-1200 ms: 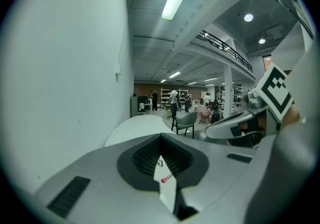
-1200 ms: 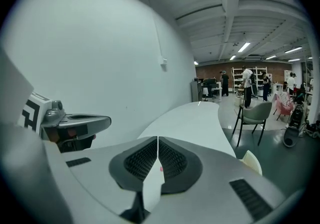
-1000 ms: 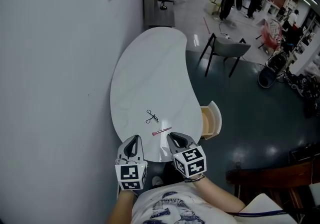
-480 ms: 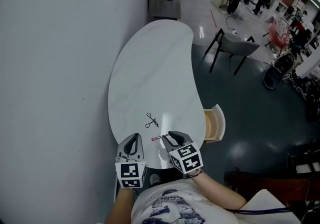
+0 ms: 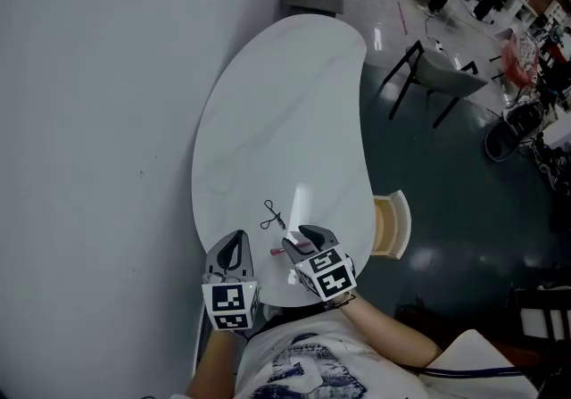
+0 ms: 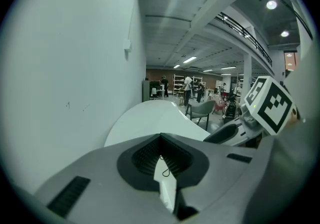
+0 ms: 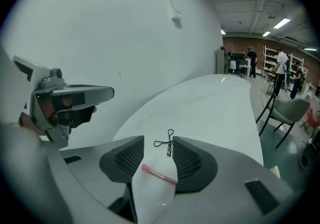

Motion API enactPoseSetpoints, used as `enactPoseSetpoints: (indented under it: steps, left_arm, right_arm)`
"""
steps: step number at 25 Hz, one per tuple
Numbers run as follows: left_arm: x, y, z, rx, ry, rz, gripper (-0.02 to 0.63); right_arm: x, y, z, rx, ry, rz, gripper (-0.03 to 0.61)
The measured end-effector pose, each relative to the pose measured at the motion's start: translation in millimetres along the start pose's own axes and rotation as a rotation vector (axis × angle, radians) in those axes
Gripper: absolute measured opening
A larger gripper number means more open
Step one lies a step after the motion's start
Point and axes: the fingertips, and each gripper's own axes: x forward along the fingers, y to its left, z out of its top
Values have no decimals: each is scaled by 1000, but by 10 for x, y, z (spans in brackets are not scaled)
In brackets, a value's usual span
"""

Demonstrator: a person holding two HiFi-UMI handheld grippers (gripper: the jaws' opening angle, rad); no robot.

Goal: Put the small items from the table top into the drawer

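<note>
Pink stick (image 7: 159, 174): thin, one end rounded, flat on white table (image 7: 215, 102) near edge. Lies between right gripper (image 7: 158, 140) jaws, just been opening, released. Left gripper (image 6: 161, 138) clenched, empty.

— Right gripper (image 7: 158, 152)?
— Its jaws have just been opening and stand wide apart. A pink stick (image 7: 159, 174) lies between them on the white table (image 7: 215, 102).
— Beyond it?
— A black wire loop (image 7: 169, 134), close by.
</note>
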Motion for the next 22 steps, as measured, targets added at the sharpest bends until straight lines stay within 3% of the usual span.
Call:
enactPoseSetpoints:
  steps: [22]
  left_arm:
    - [579,248,-290,-85,131,126,20]
  right_arm:
    - [966,-335,-339,-33,206,136,167]
